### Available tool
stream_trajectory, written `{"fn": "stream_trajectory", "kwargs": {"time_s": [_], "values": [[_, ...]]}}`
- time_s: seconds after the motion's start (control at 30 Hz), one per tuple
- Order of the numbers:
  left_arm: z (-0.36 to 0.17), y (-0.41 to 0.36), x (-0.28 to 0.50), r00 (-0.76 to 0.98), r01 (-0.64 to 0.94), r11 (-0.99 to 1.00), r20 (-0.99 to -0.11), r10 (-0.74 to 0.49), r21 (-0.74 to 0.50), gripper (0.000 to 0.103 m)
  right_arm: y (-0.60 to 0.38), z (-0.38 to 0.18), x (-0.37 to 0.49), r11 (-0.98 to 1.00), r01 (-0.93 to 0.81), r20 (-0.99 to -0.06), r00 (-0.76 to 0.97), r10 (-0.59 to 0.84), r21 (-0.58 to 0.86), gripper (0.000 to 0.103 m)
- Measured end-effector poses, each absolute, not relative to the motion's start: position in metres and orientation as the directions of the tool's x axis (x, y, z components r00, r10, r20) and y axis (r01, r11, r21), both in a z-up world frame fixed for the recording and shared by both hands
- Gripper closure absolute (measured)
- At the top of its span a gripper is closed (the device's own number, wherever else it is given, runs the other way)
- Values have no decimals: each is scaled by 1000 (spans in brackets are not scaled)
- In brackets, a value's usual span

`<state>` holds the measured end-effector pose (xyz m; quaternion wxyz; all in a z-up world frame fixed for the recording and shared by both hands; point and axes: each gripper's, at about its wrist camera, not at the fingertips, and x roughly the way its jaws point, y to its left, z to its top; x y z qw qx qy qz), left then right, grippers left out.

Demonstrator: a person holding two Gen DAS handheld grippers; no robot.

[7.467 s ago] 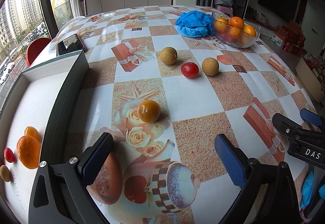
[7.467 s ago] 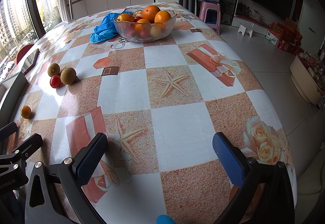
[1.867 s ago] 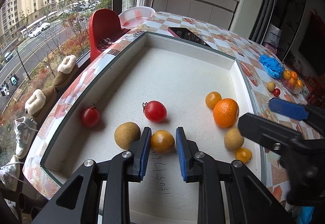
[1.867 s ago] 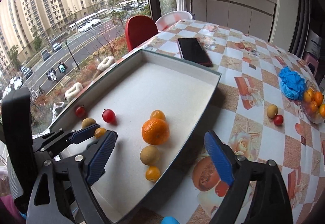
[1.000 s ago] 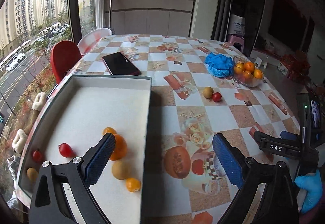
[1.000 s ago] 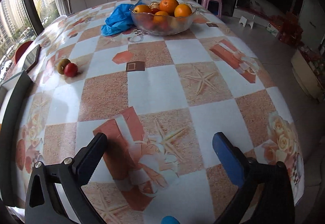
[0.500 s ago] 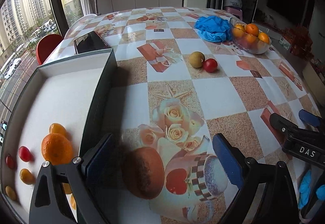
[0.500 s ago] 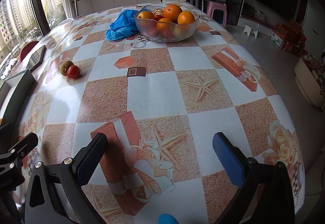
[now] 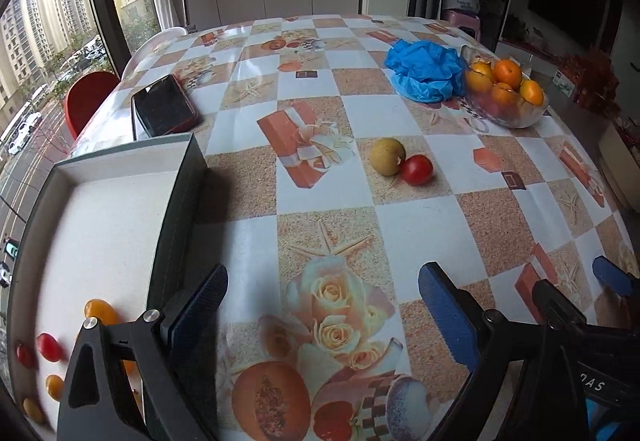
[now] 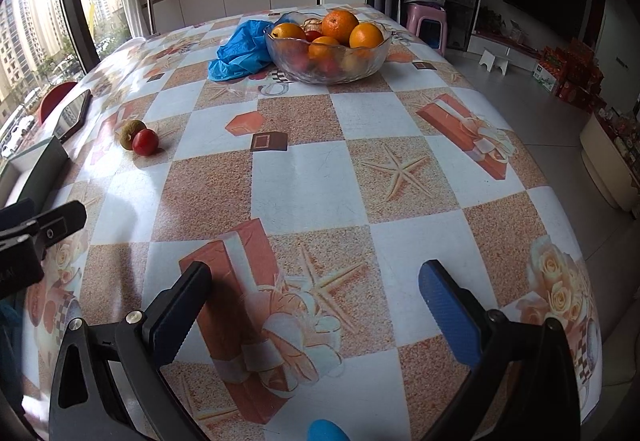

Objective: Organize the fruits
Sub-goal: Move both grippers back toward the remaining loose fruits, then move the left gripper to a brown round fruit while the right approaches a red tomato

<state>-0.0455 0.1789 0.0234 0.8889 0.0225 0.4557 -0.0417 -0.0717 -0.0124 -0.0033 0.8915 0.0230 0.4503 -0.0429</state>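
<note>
Here we hold both tongs, left (image 9: 320,305) and right (image 10: 312,301), spread wide and empty above the table (image 9: 412,225); the longan (image 9: 387,156) and tomato (image 9: 417,169) lie touching, well ahead, with what look like small fruits (image 9: 48,347) in the tray (image 9: 176,193) at left

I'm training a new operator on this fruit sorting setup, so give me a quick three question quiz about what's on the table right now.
1. True or false: the red tomato touches the brownish round fruit beside it.
2. Multiple choice: what lies directly beside the glass bowl of oranges? A) a phone B) a crumpled blue bag C) the tray
3. Short answer: are the left hand-held gripper and right hand-held gripper open or shut?

Key: 1 true; 2 B; 3 both open, holding nothing.
</note>
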Motion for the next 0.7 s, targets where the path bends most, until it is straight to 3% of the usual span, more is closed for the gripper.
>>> {"fn": "stream_trajectory", "kwargs": {"time_s": [0.27,0.7], "values": [[50,164,-14,592,100,994,-801,-94,-43,6,-13,-3,-72,995,95,-804,592,-52,5,0],[33,154,32,558,67,997,-826,-75,-45,6,-12,-2,-73,996,93,-802,595,-51,6,0]]}}
